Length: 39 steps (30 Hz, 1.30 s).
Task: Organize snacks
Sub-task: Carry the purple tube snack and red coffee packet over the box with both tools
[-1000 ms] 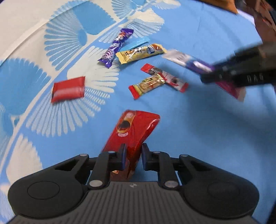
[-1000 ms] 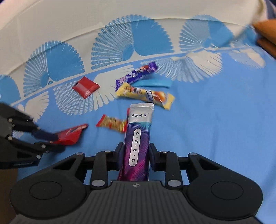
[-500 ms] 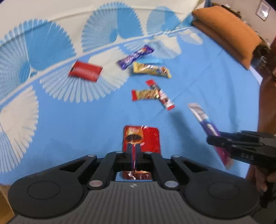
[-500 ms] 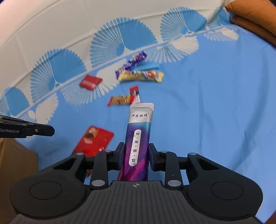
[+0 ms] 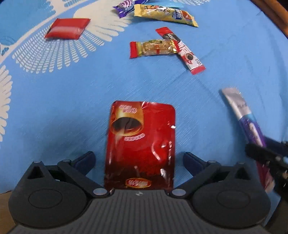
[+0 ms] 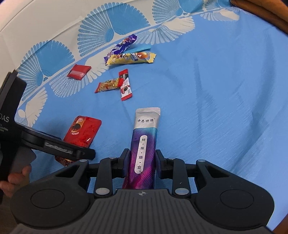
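**Red packet down, purple stick held**

Red foil packet (image 5: 141,147) lies flat on the blue cloth (image 5: 54,111), between the spread, released fingers of the left gripper (image 5: 138,160), neither pad touching it. To the packet's right, the right gripper (image 6: 140,162) is clenched on the purple stick (image 6: 144,149). Beyond the packet lie a cereal bar (image 5: 153,47), a red-and-white stick (image 5: 181,51), a yellow bar (image 5: 165,15) and a small red pouch (image 5: 67,28).
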Available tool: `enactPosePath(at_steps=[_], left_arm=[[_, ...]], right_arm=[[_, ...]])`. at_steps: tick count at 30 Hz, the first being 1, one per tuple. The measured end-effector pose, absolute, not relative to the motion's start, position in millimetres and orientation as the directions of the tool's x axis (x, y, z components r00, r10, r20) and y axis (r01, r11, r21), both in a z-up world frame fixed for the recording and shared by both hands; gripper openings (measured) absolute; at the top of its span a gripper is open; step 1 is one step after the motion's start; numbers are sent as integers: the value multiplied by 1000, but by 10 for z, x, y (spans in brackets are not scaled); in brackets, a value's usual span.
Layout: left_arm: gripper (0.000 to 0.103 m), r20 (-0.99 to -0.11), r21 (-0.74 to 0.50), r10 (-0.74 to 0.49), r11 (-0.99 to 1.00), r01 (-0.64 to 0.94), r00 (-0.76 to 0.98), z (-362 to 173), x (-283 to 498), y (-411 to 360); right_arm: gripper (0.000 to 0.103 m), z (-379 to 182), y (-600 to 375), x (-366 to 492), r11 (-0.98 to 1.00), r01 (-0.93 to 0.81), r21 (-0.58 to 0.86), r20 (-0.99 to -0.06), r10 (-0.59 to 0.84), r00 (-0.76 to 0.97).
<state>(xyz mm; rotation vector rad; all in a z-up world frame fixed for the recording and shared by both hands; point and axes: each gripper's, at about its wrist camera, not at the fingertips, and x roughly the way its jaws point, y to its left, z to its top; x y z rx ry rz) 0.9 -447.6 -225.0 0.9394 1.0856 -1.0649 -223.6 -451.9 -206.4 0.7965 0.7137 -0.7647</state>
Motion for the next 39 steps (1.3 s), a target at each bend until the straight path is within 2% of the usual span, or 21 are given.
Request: enactPosePath(at_steps=[1,2,3,5,11,17,26,33,39], left_arm=[[97,-971,66,-208,229,971,115,-2227,3,-4467],[76,-967,64,-225,226,972,116,-2183,-1,-4449],[62,-961,66,-248,228,971,124,-2096,-7,-4424],[58,-964,47,-239,272,961,115,-1988,40,-4368],[56,-938,31,-321,300,953,132,-1460,-35,-3942],[56,-880,67,-434,294,954,195,-744,-355,-3347],[56,-841,84,-465,394,915,277,-112,-682,-2238],[56,-818,98,-461,477,873,344,169,-902,-1249],[56,-813,76,-446,555,828,374,280,-1045,-398]], right_arm=[[32,-2077,-4524,-2235,471,809,353,-790,-314,527],[32,-2096,-4525,-2232,467,810,355,-792,-310,526],[32,-2106,-4524,-2232,463,812,356,-794,-308,524],[32,-2106,-4517,-2236,460,814,356,-794,-310,522],[32,-1940,-4412,-2286,458,810,366,-775,-332,538],[32,-1476,-4093,-2307,519,756,400,-709,-348,614],[32,-705,-3276,-2396,634,677,375,-634,-357,686],[32,-294,-2433,-2463,733,571,371,-607,-274,746],[32,-75,-1679,-2388,826,438,353,-632,-135,763]])
